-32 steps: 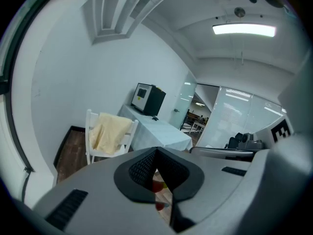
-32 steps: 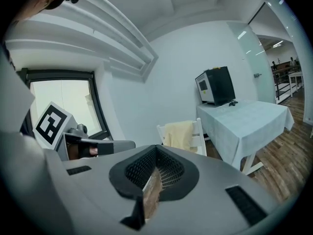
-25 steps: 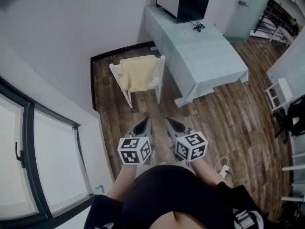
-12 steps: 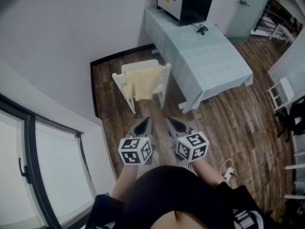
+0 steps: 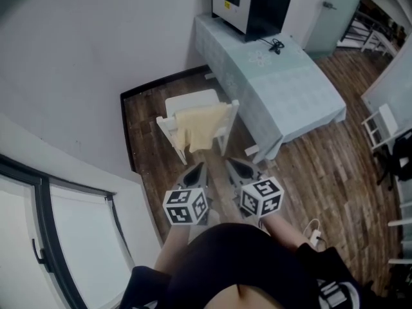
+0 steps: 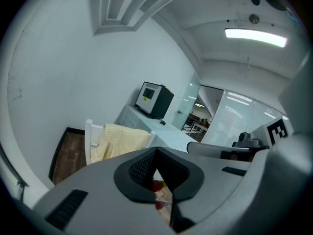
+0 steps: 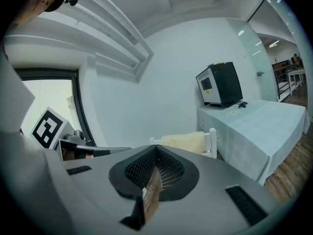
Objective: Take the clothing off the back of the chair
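Note:
A pale yellow garment (image 5: 201, 126) hangs over the back of a white chair (image 5: 168, 130) that stands in the corner by the wall. It also shows as the yellow cloth (image 6: 122, 138) in the left gripper view and as the folded cloth (image 7: 185, 142) in the right gripper view. My left gripper (image 5: 195, 170) and right gripper (image 5: 235, 167) are side by side just short of the chair, both pointing at it. Both are shut with nothing between their jaws. Neither touches the garment.
A long table with a light blue cloth (image 5: 277, 82) stands right of the chair, with a black box-shaped machine (image 5: 252, 4) at its far end. A white wall (image 5: 90, 63) runs along the left, with a dark-framed window (image 5: 58, 237). White chairs (image 5: 380, 124) stand at far right.
The chair and garment have drawn closer to both grippers and sit lower in the head view. Both grippers have moved forward together, still shut.

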`<state>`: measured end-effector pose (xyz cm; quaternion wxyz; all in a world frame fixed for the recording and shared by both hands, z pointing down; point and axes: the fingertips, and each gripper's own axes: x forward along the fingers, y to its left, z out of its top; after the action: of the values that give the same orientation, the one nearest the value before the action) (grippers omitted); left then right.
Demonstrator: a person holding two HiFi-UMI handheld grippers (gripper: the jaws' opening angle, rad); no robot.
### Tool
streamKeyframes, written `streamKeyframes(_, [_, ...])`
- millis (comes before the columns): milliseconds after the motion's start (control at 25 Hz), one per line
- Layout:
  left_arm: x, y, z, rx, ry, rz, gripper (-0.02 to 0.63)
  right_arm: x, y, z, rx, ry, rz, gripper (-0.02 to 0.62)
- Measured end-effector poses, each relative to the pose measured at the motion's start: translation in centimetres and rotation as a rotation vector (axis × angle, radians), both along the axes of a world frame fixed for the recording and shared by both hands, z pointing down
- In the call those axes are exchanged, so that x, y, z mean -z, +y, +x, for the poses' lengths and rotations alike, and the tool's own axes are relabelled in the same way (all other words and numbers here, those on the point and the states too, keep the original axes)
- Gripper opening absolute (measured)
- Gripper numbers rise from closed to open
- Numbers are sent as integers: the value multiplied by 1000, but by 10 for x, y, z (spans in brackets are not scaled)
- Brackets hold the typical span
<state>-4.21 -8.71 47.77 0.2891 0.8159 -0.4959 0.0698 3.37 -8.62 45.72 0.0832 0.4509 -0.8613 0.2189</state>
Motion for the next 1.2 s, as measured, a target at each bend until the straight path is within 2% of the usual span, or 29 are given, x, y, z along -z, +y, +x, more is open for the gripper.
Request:
streamKeyframes(320, [2,-53,-24,-16,-12,-6,-5,6,-56,-19,-40,-10,-6,12])
streamKeyframes(800, [-7,-118,-60,-37,-17,-3,-5,0,-114,-51,-74,3,-2,12])
streamKeyframes(1200, [-16,-151,-79,-57,-10,-8,-5,-6,-145,-59,-123,22,1,12])
